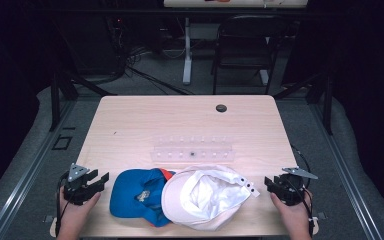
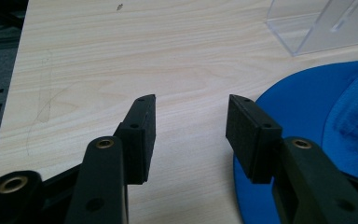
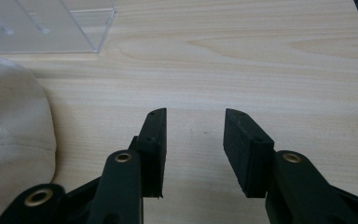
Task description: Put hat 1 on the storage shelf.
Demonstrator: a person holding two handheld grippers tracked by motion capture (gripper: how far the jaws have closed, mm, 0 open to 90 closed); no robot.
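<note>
A blue cap (image 1: 136, 194) lies near the table's front edge, partly under a white cap (image 1: 205, 196) that rests upside down to its right. My left gripper (image 1: 99, 179) sits at the front left, just beside the blue cap's brim (image 2: 303, 112), jaws open with bare table between them (image 2: 191, 116). At the front right my right gripper (image 1: 269, 183) rests a little way from the white cap (image 3: 14, 140), also open over bare wood (image 3: 195, 126). Neither holds anything.
A clear plastic rack (image 1: 192, 149) stands across the middle of the wooden table (image 1: 180, 120), behind the caps. A dark round grommet (image 1: 221, 108) is set near the far edge. A folding chair (image 1: 245, 45) and cables lie beyond the table.
</note>
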